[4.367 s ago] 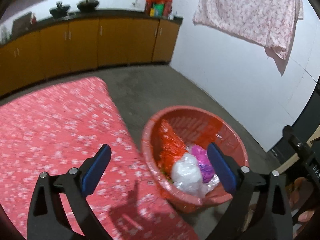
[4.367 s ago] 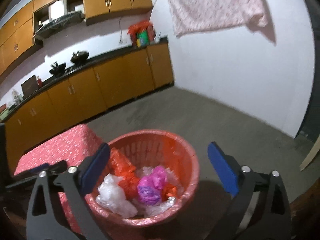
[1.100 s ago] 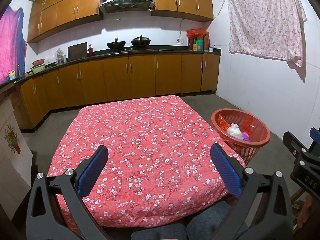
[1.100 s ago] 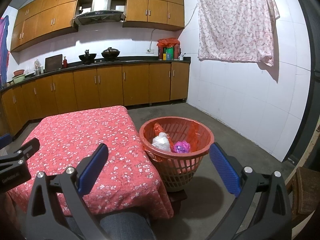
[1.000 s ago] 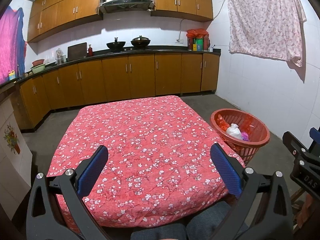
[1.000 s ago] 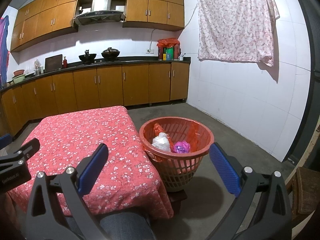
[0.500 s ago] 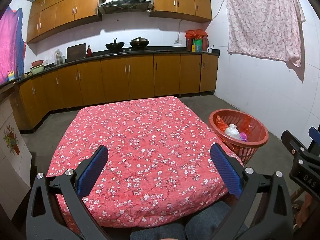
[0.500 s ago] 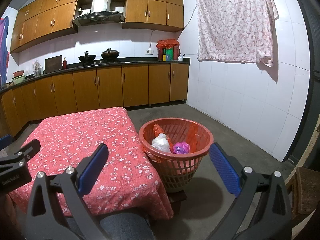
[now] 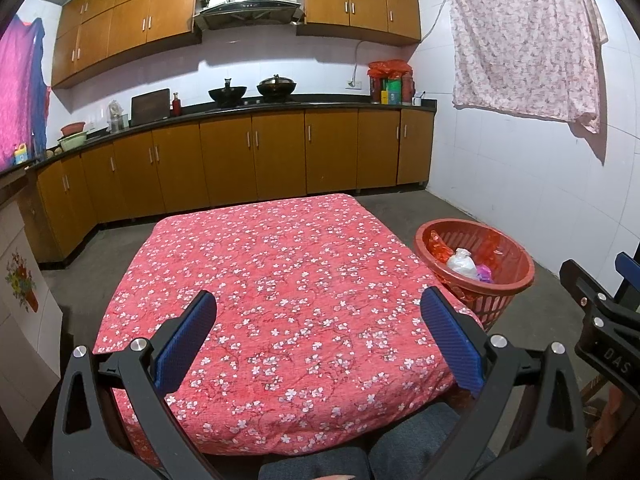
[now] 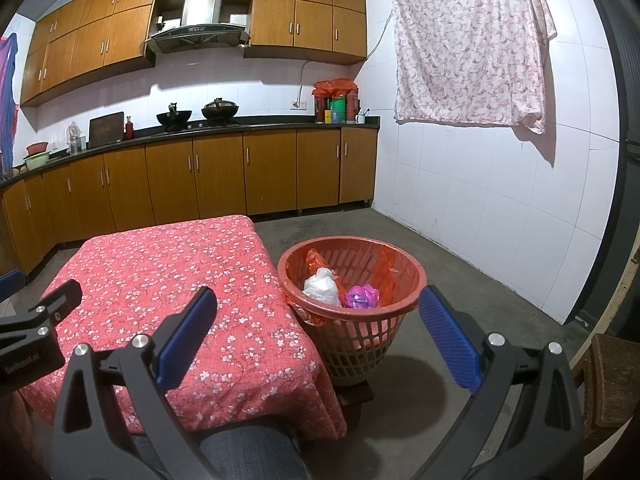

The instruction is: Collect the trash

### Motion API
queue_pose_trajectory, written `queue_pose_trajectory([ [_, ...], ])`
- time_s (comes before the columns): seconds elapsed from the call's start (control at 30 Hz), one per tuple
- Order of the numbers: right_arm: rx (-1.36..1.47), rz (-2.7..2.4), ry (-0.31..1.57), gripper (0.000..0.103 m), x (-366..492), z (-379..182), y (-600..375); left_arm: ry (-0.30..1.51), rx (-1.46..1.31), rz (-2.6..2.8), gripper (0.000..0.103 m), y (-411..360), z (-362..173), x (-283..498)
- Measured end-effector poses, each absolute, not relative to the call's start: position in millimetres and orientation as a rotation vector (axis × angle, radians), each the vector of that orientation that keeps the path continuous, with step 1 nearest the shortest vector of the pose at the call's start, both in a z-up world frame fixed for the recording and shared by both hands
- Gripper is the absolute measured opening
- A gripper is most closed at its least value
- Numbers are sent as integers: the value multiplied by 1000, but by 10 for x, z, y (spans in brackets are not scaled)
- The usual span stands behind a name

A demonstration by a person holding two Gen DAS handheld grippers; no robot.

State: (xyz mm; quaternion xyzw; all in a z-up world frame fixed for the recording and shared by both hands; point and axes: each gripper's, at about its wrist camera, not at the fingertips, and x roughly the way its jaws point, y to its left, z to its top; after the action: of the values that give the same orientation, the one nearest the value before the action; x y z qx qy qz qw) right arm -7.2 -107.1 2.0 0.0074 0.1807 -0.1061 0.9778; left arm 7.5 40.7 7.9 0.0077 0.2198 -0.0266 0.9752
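The left gripper [image 9: 318,340] is being held with its blue-padded fingers [image 9: 186,344] spread wide, nothing being gripped between them, above the near edge of the floral red tablecloth [image 9: 272,272]. The right gripper [image 10: 316,336] is likewise being held wide apart and empty, framing the red basket [image 10: 352,316] that is standing just beside the table's corner. Inside the basket, a white bag [image 10: 322,286], a purple bag [image 10: 362,296] and orange plastic [image 10: 316,260] are being kept.
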Motion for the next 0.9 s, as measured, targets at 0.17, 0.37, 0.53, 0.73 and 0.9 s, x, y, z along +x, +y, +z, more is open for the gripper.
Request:
queue_pose_trajectory([
  [0.17,15,-214,364,99,-75,19,-1071,444,15,-55,101,413,76,77],
  [0.37,16,-214,364,99,-75,16,-1070,446,14,-52,101,420,79,75],
  [0.53,16,-214,364,99,-75,15,-1070,446,14,-52,101,432,75,78],
  [0.73,16,-214,363,99,-76,15,-1072,446,14,-52,101,430,73,76],
  [0.9,16,-214,364,99,-74,13,-1070,445,14,-52,101,432,71,76],
])
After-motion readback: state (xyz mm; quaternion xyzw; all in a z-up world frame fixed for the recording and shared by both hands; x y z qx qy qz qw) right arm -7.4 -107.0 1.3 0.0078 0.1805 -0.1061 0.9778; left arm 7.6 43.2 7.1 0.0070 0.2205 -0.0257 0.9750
